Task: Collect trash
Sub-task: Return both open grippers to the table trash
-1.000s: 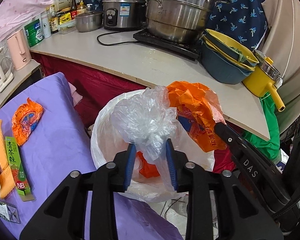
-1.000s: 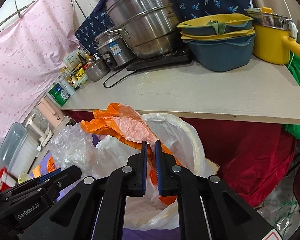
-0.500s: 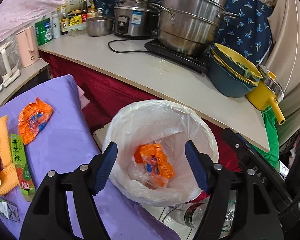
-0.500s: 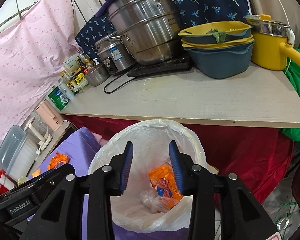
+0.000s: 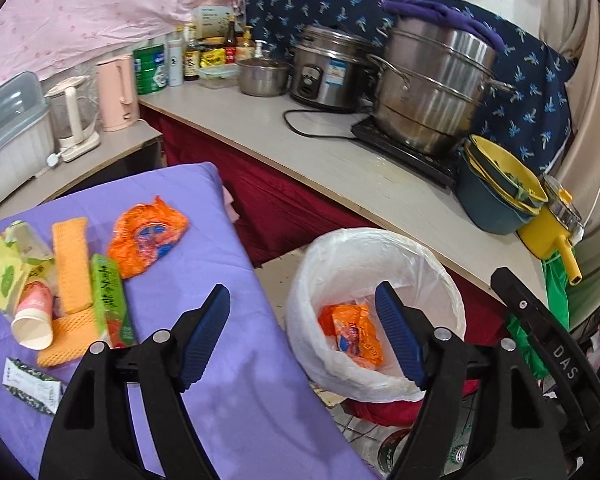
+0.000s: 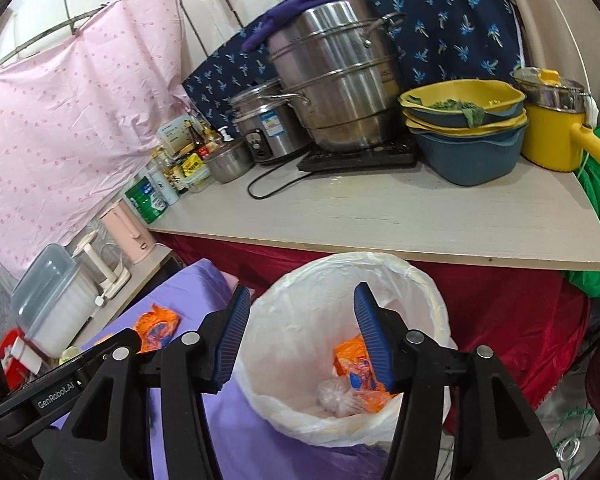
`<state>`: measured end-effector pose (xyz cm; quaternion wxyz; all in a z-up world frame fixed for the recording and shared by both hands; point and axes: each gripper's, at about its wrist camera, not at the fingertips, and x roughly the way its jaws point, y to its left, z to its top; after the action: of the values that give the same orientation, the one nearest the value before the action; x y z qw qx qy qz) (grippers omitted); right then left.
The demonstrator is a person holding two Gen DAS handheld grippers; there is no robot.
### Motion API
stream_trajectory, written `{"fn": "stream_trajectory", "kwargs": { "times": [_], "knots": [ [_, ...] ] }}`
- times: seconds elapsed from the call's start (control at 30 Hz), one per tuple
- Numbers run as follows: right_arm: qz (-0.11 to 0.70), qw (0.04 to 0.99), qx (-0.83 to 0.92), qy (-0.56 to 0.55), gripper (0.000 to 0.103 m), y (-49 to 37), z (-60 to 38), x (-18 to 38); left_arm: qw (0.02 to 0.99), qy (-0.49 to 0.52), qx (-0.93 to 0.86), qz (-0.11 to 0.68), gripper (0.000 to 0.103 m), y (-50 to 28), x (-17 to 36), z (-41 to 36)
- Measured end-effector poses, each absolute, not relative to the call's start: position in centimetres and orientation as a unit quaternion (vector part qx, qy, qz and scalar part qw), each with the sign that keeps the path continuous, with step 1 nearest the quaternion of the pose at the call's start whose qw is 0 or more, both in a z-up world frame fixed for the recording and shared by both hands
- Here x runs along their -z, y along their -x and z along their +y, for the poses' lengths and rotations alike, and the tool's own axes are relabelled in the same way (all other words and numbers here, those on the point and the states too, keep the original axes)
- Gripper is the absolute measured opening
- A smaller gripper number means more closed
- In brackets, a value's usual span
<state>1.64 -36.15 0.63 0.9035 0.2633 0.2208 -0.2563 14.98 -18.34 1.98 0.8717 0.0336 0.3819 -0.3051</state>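
Both grippers, L [image 5: 302, 330] & R [image 6: 298, 330], spread wide, nothing held. Bin [image 5: 440, 256] holds orange wrapper [image 5: 352, 334] + clear bag [image 6: 334, 396]. Left of bin: wrapper [image 5: 148, 240], cup [image 5: 34, 320], box [image 5: 110, 300] (more too) uncollected.

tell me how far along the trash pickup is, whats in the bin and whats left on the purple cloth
Partly done. An orange wrapper and a clear plastic wad lie in the lined bin. Nothing is in hand: left gripper and right gripper are open. Left on the purple cloth: another orange wrapper, green box, paper cup, orange foam netting and more.
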Motion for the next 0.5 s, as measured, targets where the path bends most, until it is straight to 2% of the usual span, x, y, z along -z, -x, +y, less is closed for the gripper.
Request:
{"fn": "stream_trajectory", "kwargs": {
  "times": [0.2, 0.5],
  "knots": [
    [0.219, 0.915, 0.23, -0.247, 0.059, -2.6, -32.3, -2.3, 0.887, -0.009, 0.273, 0.374, 0.072, -15.7, -3.3, -13.0],
    [0.237, 0.93, 0.175, -0.222, 0.06, -5.2, -26.1, -3.2, 0.908, 0.026, 0.192, 0.372, 0.073, -16.7, -3.7, -2.6]
  ]
}}
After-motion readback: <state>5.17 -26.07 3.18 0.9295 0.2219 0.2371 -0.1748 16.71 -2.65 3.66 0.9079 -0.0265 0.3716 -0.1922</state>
